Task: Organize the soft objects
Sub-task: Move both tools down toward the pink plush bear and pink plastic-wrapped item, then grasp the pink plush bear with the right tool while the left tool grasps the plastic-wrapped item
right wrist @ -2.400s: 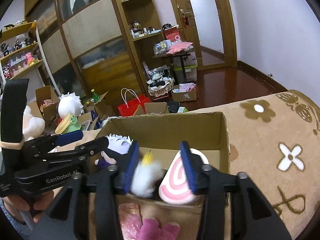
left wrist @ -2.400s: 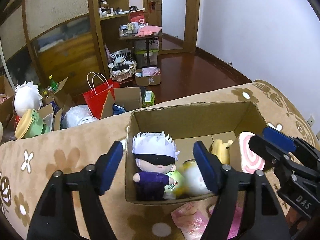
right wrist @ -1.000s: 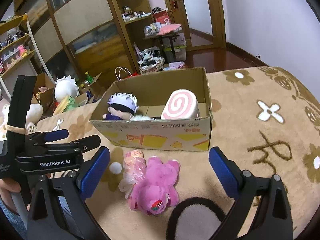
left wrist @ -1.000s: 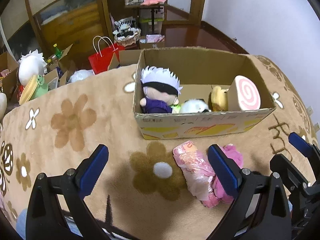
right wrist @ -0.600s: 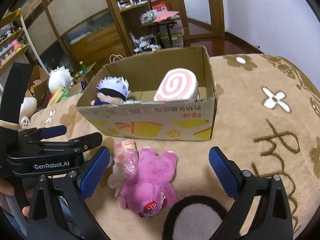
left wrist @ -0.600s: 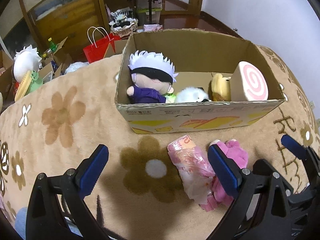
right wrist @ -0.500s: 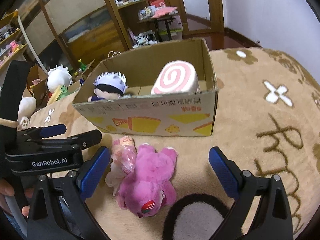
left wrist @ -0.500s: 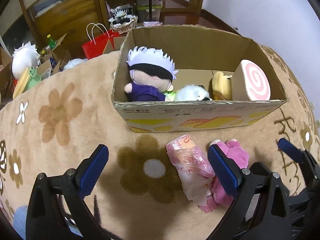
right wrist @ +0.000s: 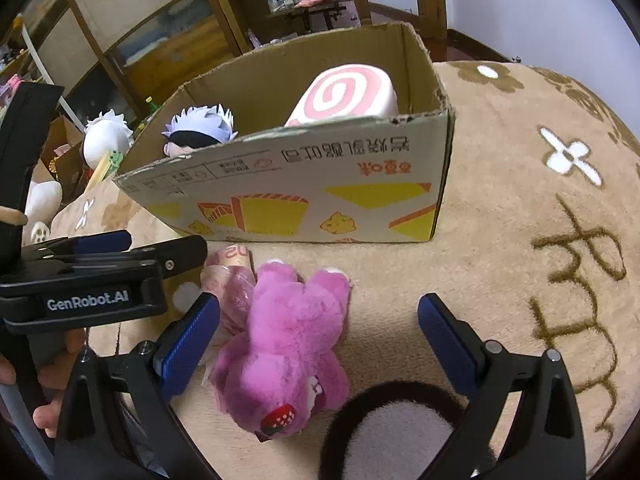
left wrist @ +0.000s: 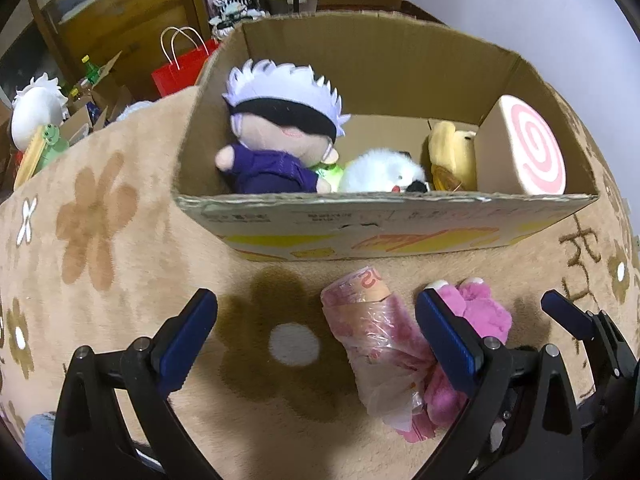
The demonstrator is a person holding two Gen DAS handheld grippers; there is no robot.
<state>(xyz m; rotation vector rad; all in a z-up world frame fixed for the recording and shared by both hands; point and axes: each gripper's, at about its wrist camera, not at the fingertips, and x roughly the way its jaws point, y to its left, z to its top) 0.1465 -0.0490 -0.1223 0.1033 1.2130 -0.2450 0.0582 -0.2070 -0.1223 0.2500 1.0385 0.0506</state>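
Note:
A cardboard box point(left wrist: 360, 236) point(right wrist: 304, 200) on the flowered beige blanket holds a white-haired doll point(left wrist: 280, 136) point(right wrist: 198, 130), a white plush point(left wrist: 380, 170), a yellow plush point(left wrist: 450, 152) and a pink swirl roll cushion point(left wrist: 532, 148) point(right wrist: 344, 94). In front of the box lie a pink plastic-wrapped soft pack point(left wrist: 376, 340) point(right wrist: 230, 276) and a pink plush bear point(right wrist: 284, 340) point(left wrist: 480, 312). My left gripper point(left wrist: 316, 340) is open above the pack. My right gripper point(right wrist: 320, 336) is open around the bear, above it.
A dark-rimmed grey plush part point(right wrist: 392, 428) lies at the near edge under the right gripper. Beyond the blanket stand a red bag point(left wrist: 180, 68), open boxes with toys point(left wrist: 40, 120) and wooden cabinets point(right wrist: 160, 40).
Both grippers pulled back out of the box, opened wide, then moved forward and lower over the pack and the bear in front of the box.

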